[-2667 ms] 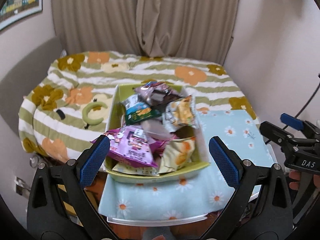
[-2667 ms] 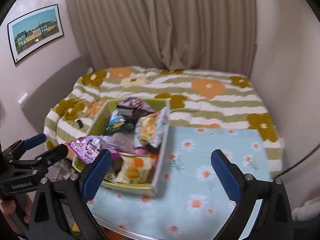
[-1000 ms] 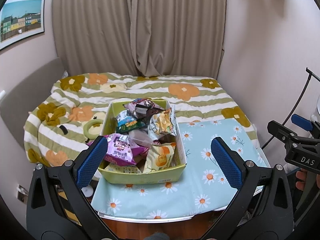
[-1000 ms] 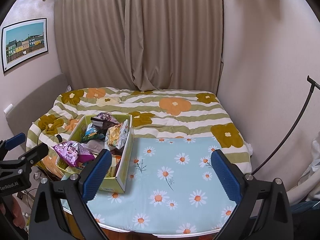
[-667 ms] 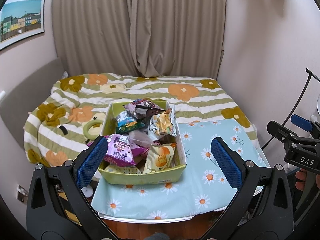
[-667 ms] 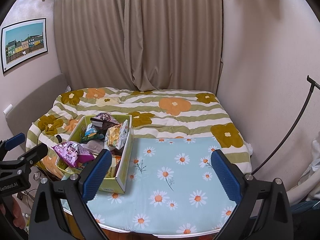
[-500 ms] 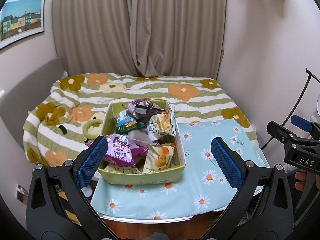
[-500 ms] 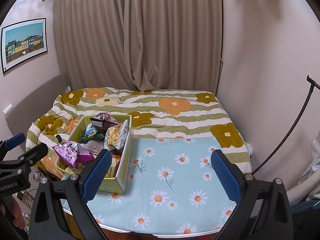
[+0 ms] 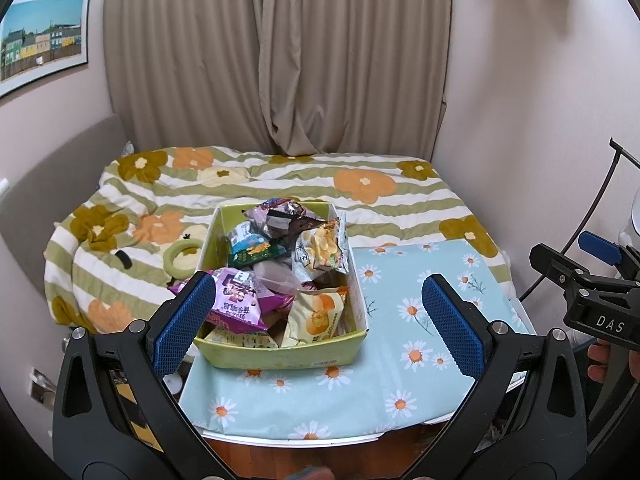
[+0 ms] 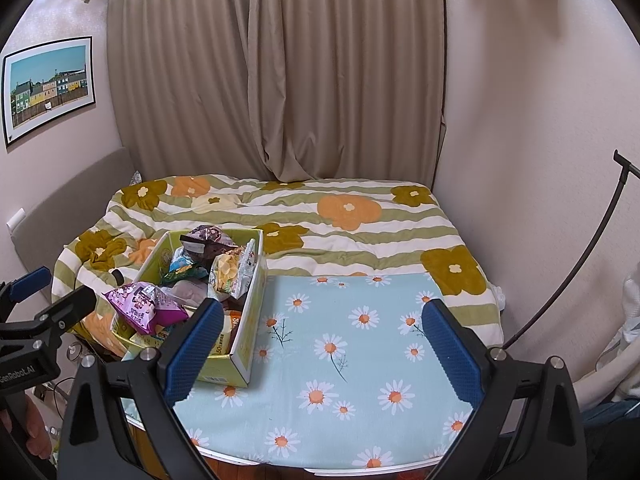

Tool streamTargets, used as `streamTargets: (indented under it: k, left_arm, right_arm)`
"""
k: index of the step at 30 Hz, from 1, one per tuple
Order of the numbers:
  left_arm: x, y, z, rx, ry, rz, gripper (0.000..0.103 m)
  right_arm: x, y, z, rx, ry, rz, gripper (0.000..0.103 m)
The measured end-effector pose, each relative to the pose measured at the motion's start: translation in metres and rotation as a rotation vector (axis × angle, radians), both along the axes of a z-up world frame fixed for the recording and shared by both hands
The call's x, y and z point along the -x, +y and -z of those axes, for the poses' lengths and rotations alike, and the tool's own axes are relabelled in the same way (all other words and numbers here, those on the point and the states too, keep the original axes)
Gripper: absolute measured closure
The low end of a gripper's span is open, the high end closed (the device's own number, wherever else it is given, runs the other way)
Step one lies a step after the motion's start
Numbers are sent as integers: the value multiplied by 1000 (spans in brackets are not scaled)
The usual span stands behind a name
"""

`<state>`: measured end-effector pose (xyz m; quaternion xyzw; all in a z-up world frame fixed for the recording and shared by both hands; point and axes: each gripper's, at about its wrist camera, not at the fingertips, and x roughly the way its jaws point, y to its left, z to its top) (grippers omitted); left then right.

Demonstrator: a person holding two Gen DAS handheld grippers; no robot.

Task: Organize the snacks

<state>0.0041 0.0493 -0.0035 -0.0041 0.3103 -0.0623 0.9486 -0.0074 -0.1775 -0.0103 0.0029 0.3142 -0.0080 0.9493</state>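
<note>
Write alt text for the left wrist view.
A yellow-green box heaped with snack packets stands on a daisy-print cloth, framed by the open left gripper. Behind lies a flower-striped bed; the right gripper shows at the right edge.

left gripper [image 9: 318,326]: black plastic frame; two wide-set fingers with blue knurled pads [image 9: 184,322]
left gripper screws: round silver heads on each finger arm, just behind the pads
left gripper marking: white "GenRobot.AI" on its black body, seen from the right wrist view
right gripper [image 10: 322,346]: same black frame, blue textured pads, silver screws
right gripper marking: white "DAS" on its body
right gripper lever: blue tip above the marking
</note>
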Motion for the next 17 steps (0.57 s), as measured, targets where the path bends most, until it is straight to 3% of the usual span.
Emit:
streamTargets:
  k: [17]
  left_arm:
    - [-2,-9,-2,-23,-42,-8,1]
  right_arm:
    - [0,-1,1,0,1,0,4]
